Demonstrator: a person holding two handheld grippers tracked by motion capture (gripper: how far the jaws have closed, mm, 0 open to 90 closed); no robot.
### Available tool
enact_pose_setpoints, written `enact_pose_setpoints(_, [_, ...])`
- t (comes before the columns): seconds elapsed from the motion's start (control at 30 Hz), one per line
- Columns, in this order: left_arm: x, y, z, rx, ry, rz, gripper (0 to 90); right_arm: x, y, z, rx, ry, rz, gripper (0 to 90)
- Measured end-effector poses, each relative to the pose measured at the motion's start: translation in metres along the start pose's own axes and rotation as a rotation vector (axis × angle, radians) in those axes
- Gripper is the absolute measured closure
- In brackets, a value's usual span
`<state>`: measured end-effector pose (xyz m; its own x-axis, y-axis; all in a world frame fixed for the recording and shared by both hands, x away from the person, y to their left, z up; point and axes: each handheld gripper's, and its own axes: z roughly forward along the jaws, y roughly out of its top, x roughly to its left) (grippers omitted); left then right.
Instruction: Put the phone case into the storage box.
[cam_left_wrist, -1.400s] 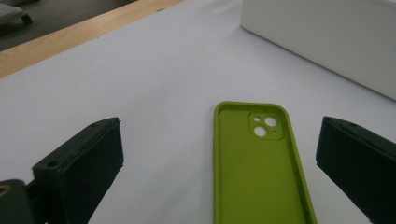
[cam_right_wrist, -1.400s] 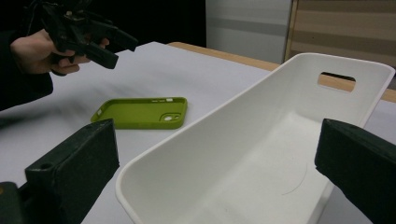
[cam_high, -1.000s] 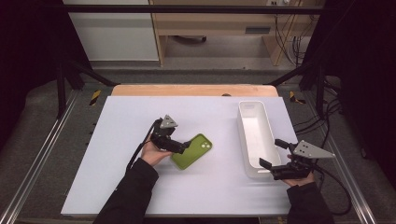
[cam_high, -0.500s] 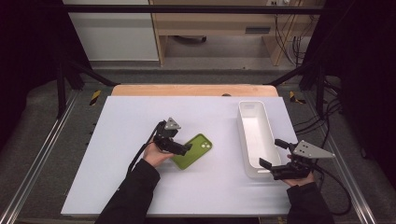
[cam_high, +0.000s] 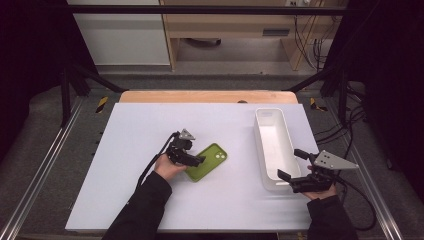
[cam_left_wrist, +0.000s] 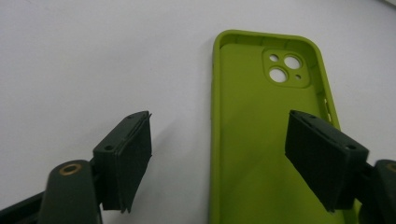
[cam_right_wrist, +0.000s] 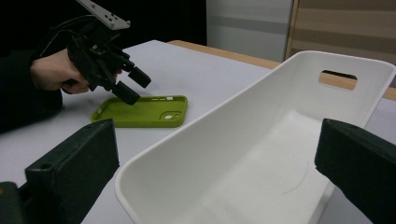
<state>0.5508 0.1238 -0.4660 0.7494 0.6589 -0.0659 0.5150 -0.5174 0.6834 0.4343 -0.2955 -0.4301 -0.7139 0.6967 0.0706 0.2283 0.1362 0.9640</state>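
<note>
Closing in over the near end of the green phone case (cam_left_wrist: 261, 154), with the left gripper (cam_high: 196, 161) angled down from the person's left hand (cam_high: 167, 167). Jaws apart and just now narrowing, one pad (cam_left_wrist: 128, 158) off the case's long edge above bare table, the other pad (cam_left_wrist: 322, 156) above the case's hollow inside; neither seen pressing on the case. Lying flat, open side up, camera cutout at the far end, on the white tabletop (cam_high: 125, 150) near its middle and somewhat toward the near edge, set at a slant. Seen from the right gripper view too, flat on the table (cam_right_wrist: 196, 74) with the left gripper (cam_right_wrist: 132, 84) poised over one end of the case (cam_right_wrist: 149, 112).

Resting at the near right corner of the table: the right gripper (cam_high: 295, 165), held in the person's right hand (cam_high: 320, 192), jaws spread wide with nothing clamped. Standing between and just beyond those jaws, the near end of a long white plastic bin (cam_high: 270, 150), hollow, with a handle slot (cam_right_wrist: 337, 78) cut in its far end wall. Set lengthwise along the right edge of the table, well apart from the case. Showing past the far edge of the white surface, a strip of wooden board (cam_high: 200, 96).
</note>
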Motion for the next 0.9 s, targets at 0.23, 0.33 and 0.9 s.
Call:
enact_pose_setpoints(0.23, [0.0016,-0.0022,0.0013,0.013,-0.009,-0.005,36.0,0.0,0.0004,-0.0007,-0.004,-0.003,0.003,0.4])
enact_pose_setpoints(0.33, [0.0026,-0.0034,0.0007,0.013,-0.015,-0.009,42.7,0.0,0.0001,-0.0001,-0.003,0.0,0.0,0.4])
enact_pose_setpoints(0.9, [0.0036,-0.0041,0.001,0.019,-0.034,-0.023,68.3,0.0001,0.0002,-0.0002,-0.001,0.001,0.004,0.4])
